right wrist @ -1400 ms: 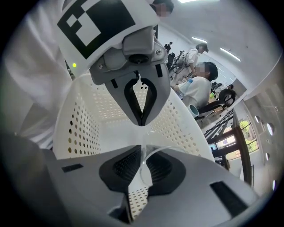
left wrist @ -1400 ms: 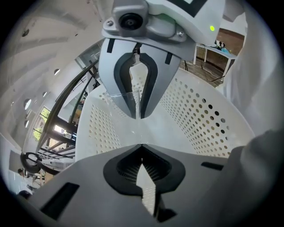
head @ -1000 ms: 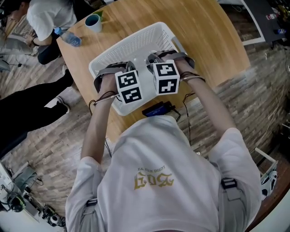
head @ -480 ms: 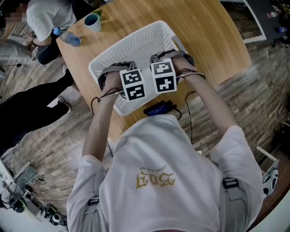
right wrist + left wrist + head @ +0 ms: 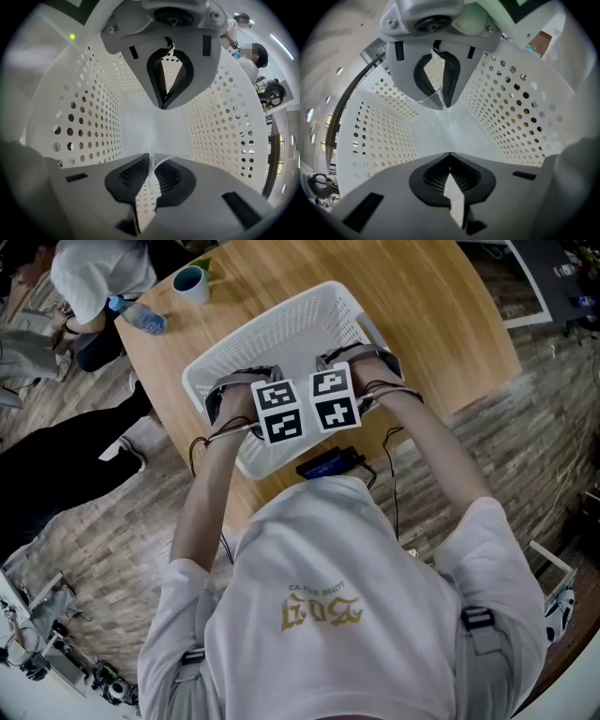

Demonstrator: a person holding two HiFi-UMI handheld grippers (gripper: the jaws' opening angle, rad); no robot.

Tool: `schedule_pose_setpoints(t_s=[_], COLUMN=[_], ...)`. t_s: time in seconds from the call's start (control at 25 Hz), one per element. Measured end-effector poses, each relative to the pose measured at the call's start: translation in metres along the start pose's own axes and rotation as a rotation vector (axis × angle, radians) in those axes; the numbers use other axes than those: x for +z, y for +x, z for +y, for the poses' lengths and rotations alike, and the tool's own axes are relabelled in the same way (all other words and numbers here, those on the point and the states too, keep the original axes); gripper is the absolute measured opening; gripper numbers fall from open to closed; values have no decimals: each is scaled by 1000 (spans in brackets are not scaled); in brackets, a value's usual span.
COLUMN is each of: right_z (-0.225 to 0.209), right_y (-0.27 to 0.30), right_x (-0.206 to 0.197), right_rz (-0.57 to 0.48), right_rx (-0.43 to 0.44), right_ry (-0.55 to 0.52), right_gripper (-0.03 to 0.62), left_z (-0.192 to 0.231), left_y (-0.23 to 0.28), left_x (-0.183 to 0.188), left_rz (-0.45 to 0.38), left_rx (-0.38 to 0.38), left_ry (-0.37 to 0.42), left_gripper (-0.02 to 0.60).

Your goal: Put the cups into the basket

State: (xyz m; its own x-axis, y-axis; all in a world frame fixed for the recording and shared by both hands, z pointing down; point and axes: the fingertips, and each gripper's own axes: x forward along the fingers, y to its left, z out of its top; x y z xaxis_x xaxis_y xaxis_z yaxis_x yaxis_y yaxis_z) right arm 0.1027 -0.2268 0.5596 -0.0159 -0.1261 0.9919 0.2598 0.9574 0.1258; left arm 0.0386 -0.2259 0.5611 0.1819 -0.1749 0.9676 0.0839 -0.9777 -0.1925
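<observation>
A white perforated basket point(image 5: 281, 320) stands on the round wooden table point(image 5: 441, 324). Both grippers reach into its near end, their marker cubes side by side. My right gripper point(image 5: 151, 173) is shut on the thin wall of a clear plastic cup point(image 5: 161, 160). In the left gripper view that clear cup point(image 5: 433, 101) hangs from the right gripper point(image 5: 436, 89) above the basket floor point(image 5: 454, 136). My left gripper point(image 5: 450, 180) has its jaws closed together with nothing visible between them. A white cup with a teal inside point(image 5: 192, 284) stands at the table's far left.
A water bottle point(image 5: 141, 318) lies near the teal-lined cup, beside a seated person point(image 5: 94, 277). A black device with cables point(image 5: 328, 465) lies at the table's near edge, just in front of the basket. Perforated basket walls point(image 5: 89, 117) close in on both grippers.
The two grippers have drawn closer together, so their marker cubes now sit side by side, and both have shifted slightly forward over the basket.
</observation>
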Motion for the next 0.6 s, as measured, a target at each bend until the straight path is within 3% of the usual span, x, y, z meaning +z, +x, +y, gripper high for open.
schedule_pose_setpoints(t_s=[0.36, 0.6], right_z=[7, 5], right_y=[12, 21], right_x=[-9, -15], right_rz=[52, 108], right_rx=[35, 12], right_ry=[-12, -48], right_gripper=[40, 38], left_z=[-11, -15], left_y=[7, 15], left_x=[-3, -4], left_rz=[35, 46], left_rx=[-48, -63], left_ry=[37, 42], left_gripper=[5, 5])
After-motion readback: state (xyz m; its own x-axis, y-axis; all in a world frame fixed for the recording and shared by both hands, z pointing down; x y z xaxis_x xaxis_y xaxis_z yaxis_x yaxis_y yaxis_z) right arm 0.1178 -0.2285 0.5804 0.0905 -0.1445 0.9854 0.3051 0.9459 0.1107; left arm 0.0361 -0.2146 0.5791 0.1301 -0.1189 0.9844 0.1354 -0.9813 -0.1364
